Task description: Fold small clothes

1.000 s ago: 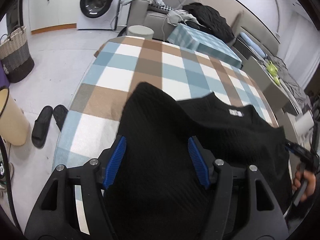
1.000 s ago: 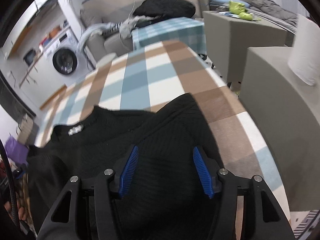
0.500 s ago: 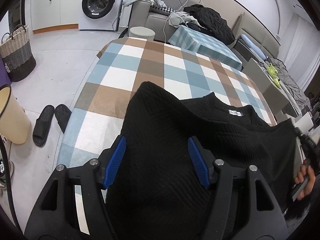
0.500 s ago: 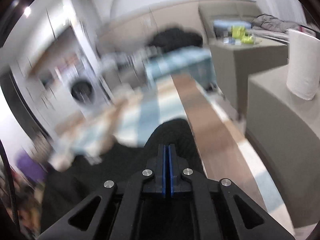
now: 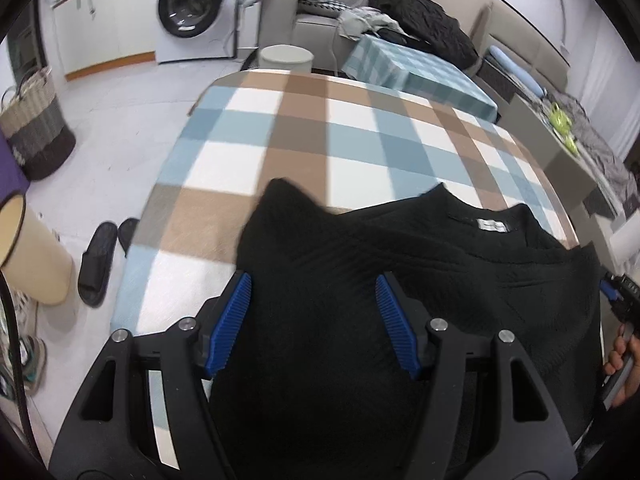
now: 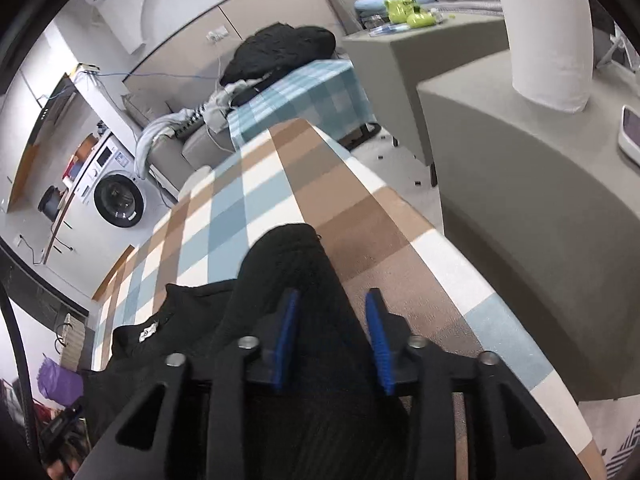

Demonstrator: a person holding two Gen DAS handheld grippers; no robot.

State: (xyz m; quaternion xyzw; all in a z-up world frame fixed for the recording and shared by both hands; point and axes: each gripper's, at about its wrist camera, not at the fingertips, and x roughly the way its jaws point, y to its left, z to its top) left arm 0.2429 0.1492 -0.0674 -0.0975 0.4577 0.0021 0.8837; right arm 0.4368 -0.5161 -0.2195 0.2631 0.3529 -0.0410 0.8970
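A black knit sweater point(image 5: 360, 280) lies on the checked tablecloth point(image 5: 320, 132), its white neck label point(image 5: 493, 225) facing up. My left gripper point(image 5: 314, 316) is open, its blue pads either side of the sweater's left part, with one sleeve end point(image 5: 280, 196) ahead. My right gripper point(image 6: 332, 336) is open over the sweater point(image 6: 280, 292), with the right sleeve point(image 6: 288, 248) running forward between its jaws. The label also shows in the right wrist view point(image 6: 146, 330). The right gripper point(image 5: 616, 292) also shows at the left wrist view's edge.
A washing machine point(image 5: 188, 8), a woven basket point(image 5: 32, 128), a cream bin point(image 5: 28, 252) and black slippers point(image 5: 98, 256) stand on the floor to the left. Grey cabinets point(image 6: 540, 200) with a paper roll point(image 6: 548, 32) stand right of the table. A second checked table point(image 5: 416, 68) is behind.
My right gripper shut half a second ago and has opened again, with the sleeve now drawn forward into a narrow strip. The left gripper stayed open and moved little.
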